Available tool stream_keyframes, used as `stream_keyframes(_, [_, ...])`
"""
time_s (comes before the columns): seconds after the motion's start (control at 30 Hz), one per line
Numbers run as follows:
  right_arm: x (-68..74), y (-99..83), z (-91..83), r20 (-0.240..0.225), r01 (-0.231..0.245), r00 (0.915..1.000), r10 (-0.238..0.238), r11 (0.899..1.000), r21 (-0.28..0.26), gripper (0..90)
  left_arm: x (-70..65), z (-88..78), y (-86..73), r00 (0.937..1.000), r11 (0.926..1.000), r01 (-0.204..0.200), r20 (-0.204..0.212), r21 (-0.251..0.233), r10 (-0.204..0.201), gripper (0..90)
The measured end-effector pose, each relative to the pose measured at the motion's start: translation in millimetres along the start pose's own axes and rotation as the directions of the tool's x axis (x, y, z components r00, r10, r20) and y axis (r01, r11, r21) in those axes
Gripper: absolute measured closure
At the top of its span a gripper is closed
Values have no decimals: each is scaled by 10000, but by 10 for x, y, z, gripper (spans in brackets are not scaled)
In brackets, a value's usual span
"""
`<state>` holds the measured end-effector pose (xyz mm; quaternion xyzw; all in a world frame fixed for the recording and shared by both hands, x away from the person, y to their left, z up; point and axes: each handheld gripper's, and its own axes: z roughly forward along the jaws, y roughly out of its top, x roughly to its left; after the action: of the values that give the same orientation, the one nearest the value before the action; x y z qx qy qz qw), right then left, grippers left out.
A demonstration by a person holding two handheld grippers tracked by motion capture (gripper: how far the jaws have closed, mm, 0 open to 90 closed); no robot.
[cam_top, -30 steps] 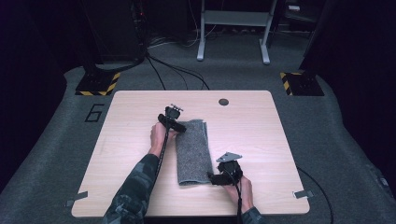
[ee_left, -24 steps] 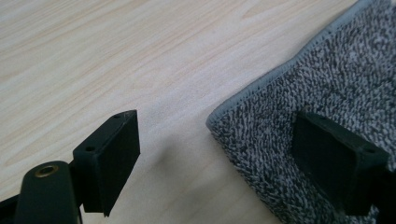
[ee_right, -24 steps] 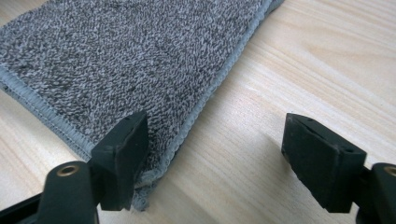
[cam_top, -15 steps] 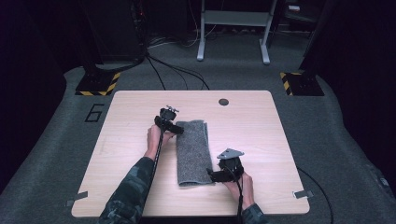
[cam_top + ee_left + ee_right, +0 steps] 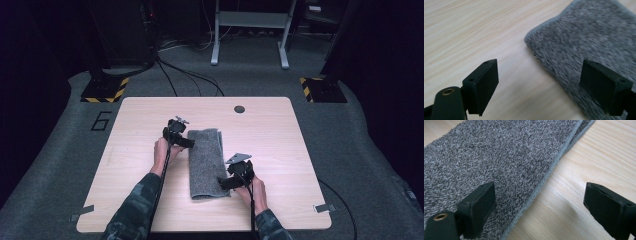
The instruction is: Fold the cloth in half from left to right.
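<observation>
Grey terry towel [image 5: 205, 162] lies folded into a long strip mid-counter [image 5: 280, 150], its long axis running away from me. My left claw [image 5: 183, 140] sits just beside its far left corner, jaws apart on nothing. My right claw [image 5: 226, 182] straddles the near right hem; its jaws have just been opening and now stand apart, cloth under one, unpinched, so each hand is nearest its own corner.
</observation>
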<state>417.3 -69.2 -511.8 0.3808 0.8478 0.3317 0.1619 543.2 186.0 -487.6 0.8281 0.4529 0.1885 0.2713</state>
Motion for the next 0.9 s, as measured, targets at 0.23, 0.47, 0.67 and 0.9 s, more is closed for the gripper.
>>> stream_keyframes(0.23, [11, -37, -8, -39, 22, 10000, -22, 10000, -55, 102, -265, -269, -316, 9955, 9978, -598, 716, -278, 616, 148])
stream_keyframes(0.47, [-4, -147, -64, 42, -143, 9999, 143, 9999, -41, 103, -597, -502, -693, 9829, 9929, -1124, 1423, -397, 1170, 146])
stream_keyframes(0.67, [22, -221, -106, 85, -112, 9999, 113, 9999, -111, 105, -791, -625, -959, 9713, 9903, -1334, 1935, -382, 1383, 145])
stream_keyframes(0.9, [73, -327, -163, 37, -132, 9999, 132, 9998, -143, 108, -909, -647, -1151, 9698, 9838, -1747, 1658, -403, 1790, 146])
